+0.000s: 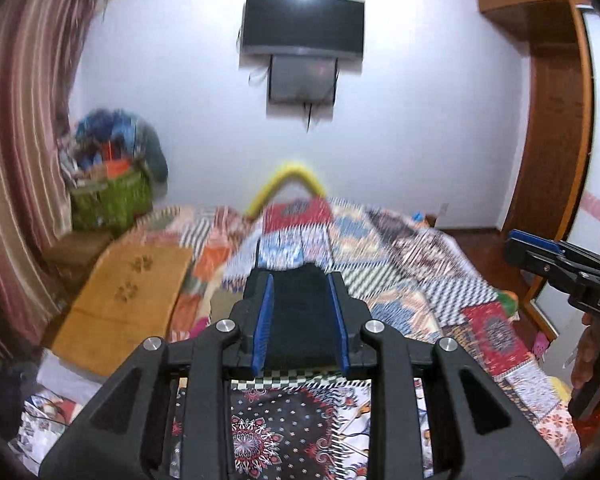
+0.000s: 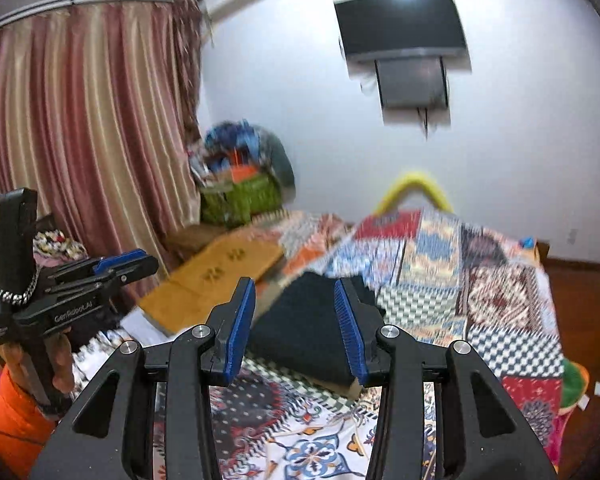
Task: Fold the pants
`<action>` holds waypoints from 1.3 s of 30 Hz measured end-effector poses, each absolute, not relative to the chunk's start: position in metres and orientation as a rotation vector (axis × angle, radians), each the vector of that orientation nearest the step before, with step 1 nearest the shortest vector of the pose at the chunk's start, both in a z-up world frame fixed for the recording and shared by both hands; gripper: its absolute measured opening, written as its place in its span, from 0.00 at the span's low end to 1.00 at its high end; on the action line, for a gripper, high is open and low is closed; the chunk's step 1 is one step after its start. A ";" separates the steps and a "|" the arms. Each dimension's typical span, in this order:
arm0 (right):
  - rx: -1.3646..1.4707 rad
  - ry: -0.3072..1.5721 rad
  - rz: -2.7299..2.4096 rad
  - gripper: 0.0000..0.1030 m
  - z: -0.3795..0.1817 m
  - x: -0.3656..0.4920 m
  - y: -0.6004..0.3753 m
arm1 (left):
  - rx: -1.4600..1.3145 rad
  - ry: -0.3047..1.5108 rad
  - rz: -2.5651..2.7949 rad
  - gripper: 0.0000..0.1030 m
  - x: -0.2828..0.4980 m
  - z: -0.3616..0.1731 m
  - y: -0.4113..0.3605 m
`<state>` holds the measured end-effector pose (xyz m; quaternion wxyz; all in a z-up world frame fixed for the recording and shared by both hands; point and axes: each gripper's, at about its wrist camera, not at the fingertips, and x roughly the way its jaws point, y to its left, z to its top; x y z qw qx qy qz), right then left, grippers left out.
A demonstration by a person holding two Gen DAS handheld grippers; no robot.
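Dark navy pants (image 2: 312, 332) lie folded in a compact rectangle on the patchwork bedspread (image 2: 500, 320). In the left wrist view the pants (image 1: 300, 316) show between the fingers, lying on the bed beyond them. My left gripper (image 1: 301, 280) is open and empty, held above the bed; it also shows in the right wrist view (image 2: 140, 264) at the left, held by a hand. My right gripper (image 2: 295, 286) is open and empty, above the near side of the pants; it also shows in the left wrist view (image 1: 516, 240) at the right edge.
A yellow-brown blanket (image 1: 124, 300) lies on the bed's left side. A green basket (image 1: 108, 200) full of clothes stands by the striped curtain (image 2: 80, 120). A TV (image 1: 302, 28) hangs on the far wall. A wooden wardrobe (image 1: 556, 120) stands at the right.
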<state>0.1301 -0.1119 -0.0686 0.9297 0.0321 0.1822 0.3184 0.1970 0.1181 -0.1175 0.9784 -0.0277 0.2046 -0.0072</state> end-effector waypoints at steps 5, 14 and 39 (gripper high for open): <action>0.094 0.257 0.650 0.37 -0.042 0.081 -0.128 | -0.012 0.291 -0.006 0.37 0.134 -0.080 0.097; 0.104 0.127 0.626 0.57 -0.034 0.019 -0.138 | -0.037 0.168 0.002 0.67 0.052 -0.060 0.072; 0.085 0.097 0.529 1.00 -0.050 0.002 -0.140 | -0.022 0.111 0.022 1.00 0.001 -0.071 0.045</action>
